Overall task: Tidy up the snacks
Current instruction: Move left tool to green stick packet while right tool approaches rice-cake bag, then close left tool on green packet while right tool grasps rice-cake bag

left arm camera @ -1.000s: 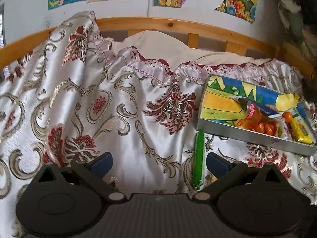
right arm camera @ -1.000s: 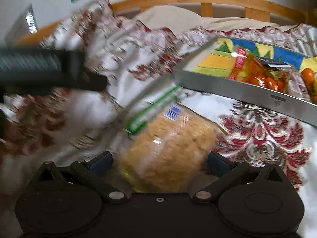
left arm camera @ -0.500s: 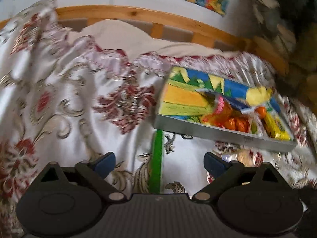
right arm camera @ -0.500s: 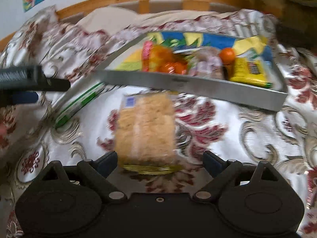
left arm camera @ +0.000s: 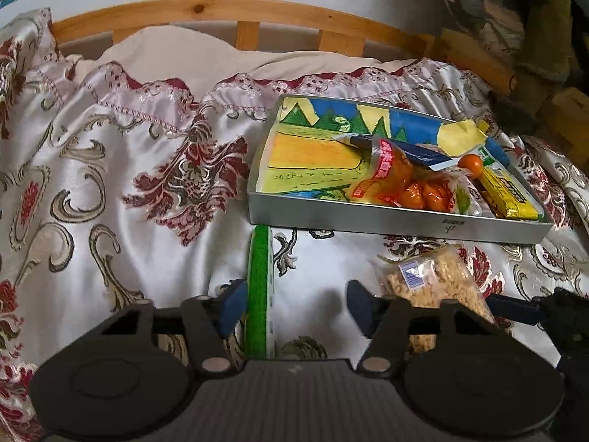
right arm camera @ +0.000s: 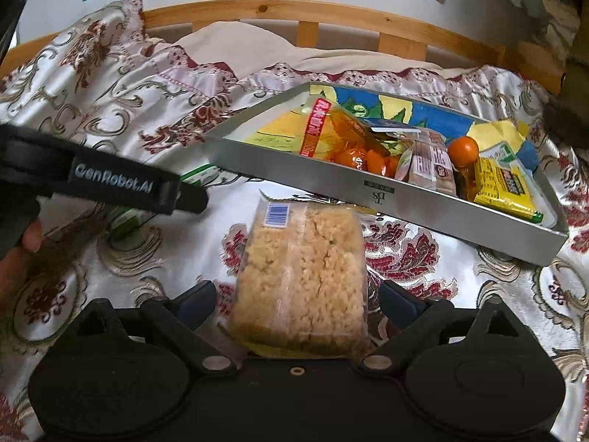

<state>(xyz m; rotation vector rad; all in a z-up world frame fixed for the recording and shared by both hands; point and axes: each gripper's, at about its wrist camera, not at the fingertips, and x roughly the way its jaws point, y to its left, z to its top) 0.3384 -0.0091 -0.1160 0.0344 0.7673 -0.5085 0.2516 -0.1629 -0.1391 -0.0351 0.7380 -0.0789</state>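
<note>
A long green snack pack (left arm camera: 258,287) lies on the bedspread between the fingers of my left gripper (left arm camera: 294,309). Its jaws are closing; the left pad is right beside the pack and the right pad stands well apart. A clear bag of crumbly yellow snack (right arm camera: 300,276) lies between the fingers of my right gripper (right arm camera: 298,304). Those jaws are closing too, with small gaps left on both sides. Just beyond sits a silver tray (left arm camera: 397,221) (right arm camera: 331,180) holding an orange snack bag (left arm camera: 401,180), a small orange fruit (right arm camera: 464,151) and a yellow packet (right arm camera: 504,184).
The patterned satin bedspread (left arm camera: 110,184) covers the bed, with a wooden headboard (left arm camera: 257,11) and a pillow behind. One of the left gripper's fingers (right arm camera: 121,186) crosses the right wrist view at the left. A person's hand (right arm camera: 22,250) shows at that edge.
The left view has swung right and sunk toward the tray, and its jaws have narrowed around the green pack. The right gripper has shifted so the yellow bag lies centred between its fingers.
</note>
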